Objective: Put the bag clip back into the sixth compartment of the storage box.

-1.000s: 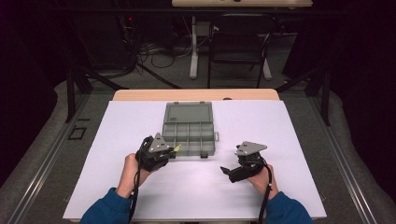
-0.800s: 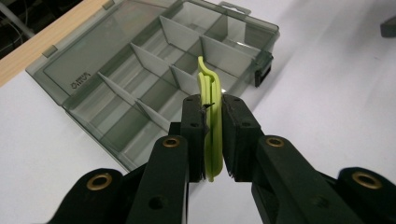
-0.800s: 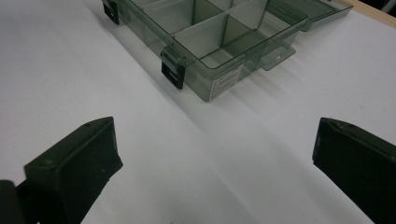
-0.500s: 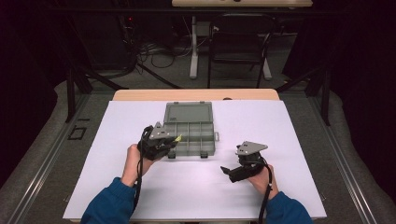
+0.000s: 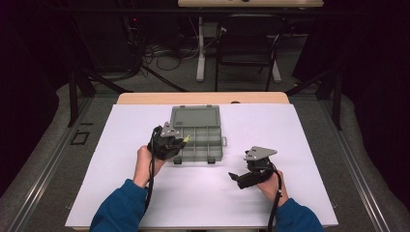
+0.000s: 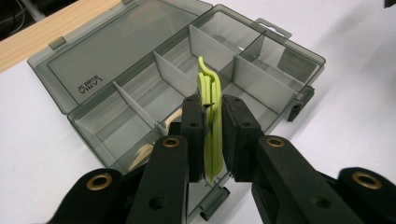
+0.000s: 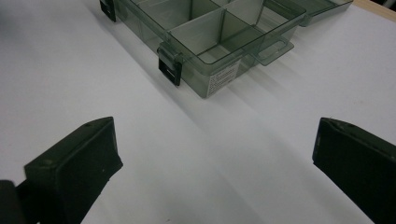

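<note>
A smoky grey compartment box (image 5: 203,140) lies open in the middle of the white table, its lid (image 5: 194,116) folded flat at the far side. My left gripper (image 5: 182,141) hovers over the box's front left corner. It is shut on a thin lime-green plastic piece (image 6: 208,121), which stands upright between the pads and points over the compartments (image 6: 219,60). Something cream-coloured (image 6: 173,116) lies in a compartment below it. My right gripper (image 5: 235,178) rests near the table's front right. In the right gripper view, that gripper (image 7: 215,135) is wide open and holds nothing.
The box (image 7: 210,32) has black latches (image 7: 170,69) on its front wall and a hang tab on its right end. A wooden strip (image 5: 203,98) borders the table's far edge. Bare white tabletop (image 5: 203,198) lies between the two hands.
The left hand has carried the green piece forward and to the right, from beside the box's front left corner to over it. The right hand has stayed put.
</note>
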A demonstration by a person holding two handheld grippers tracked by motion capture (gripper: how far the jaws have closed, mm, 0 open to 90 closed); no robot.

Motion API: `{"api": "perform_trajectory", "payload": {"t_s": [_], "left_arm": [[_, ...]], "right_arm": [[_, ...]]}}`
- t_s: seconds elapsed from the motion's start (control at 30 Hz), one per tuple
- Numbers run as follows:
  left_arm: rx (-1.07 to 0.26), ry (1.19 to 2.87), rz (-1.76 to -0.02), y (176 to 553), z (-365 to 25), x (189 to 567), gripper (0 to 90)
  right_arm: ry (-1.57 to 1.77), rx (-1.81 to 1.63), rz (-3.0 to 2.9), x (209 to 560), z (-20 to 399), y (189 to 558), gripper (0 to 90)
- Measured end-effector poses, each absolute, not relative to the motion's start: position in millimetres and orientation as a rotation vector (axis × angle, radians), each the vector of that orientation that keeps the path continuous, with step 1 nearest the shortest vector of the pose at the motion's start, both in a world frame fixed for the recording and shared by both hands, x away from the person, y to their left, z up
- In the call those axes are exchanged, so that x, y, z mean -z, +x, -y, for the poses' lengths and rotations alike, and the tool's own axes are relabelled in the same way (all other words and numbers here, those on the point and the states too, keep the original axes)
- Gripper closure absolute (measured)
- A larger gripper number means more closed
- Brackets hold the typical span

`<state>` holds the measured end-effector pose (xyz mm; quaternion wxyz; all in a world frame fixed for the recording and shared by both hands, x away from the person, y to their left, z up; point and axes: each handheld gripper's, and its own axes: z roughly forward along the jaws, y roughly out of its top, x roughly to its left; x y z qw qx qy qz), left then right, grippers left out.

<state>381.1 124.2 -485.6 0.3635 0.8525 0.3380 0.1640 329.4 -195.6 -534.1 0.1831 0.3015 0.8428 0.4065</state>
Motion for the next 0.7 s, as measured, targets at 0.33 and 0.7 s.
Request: {"api": "perform_trajectory", "payload": {"t_s": [0.33, 0.7], "left_arm": [[-0.407, 2.198, -0.911, 389, -117, 492, 79.5], [-0.382, 2.212, -0.935, 393, -112, 500, 79.2]], "right_arm": [[0.849, -1.146, -2.378, 534, 195, 329, 0.0], [0.848, -1.142, -2.377, 534, 194, 329, 0.0]]}}
